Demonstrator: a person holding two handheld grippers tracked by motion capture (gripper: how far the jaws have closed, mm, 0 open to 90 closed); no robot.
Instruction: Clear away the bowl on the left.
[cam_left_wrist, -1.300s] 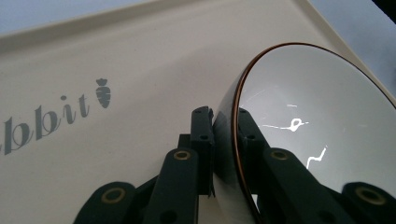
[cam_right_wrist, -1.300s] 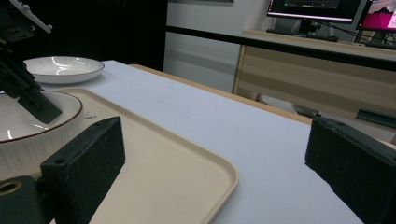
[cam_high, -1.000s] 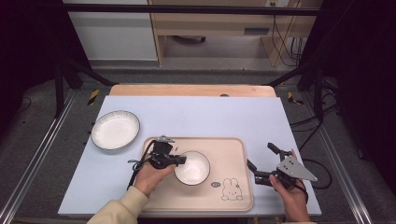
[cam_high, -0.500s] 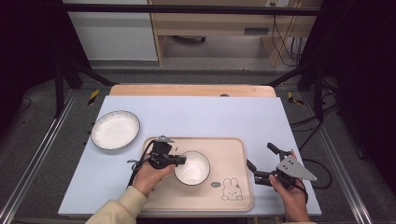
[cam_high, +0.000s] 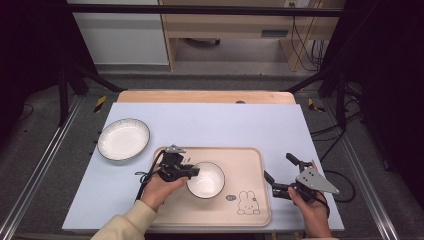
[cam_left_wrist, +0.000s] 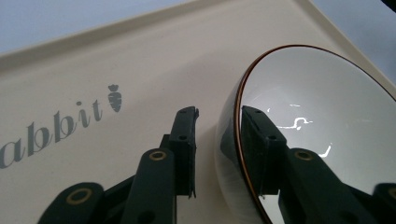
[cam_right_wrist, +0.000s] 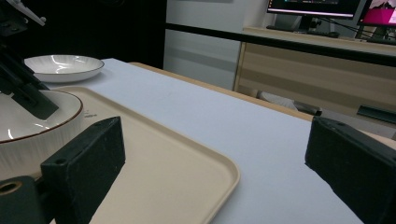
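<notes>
Table (cam_high: 210, 122): pale blue top, its far edge showing bare wood.

Tray (cam_high: 250, 165): beige, with rounded corners, lying on the near middle of the table; a rabbit drawing sits at its near right corner, and the left gripper view shows the printed letters "abbit" and a small carrot on its floor.

Plate (cam_high: 123, 138): white and ribbed, on the table left of the tray and apart from it.

Bowl (cam_high: 205, 179): white with a thin brown rim, standing upright on the tray's left half.

Left hand-held gripper (cam_high: 192, 172): held at the bowl's left rim. In the left gripper view one jaw lies inside the bowl against its inner wall and the other stands outside, a small gap off the outer wall; the jaws straddle the rim without pinching it.

Right hand-held gripper (cam_high: 280, 172): held low over the table just off the tray's right edge, its jaws spread wide with nothing between them.
</notes>
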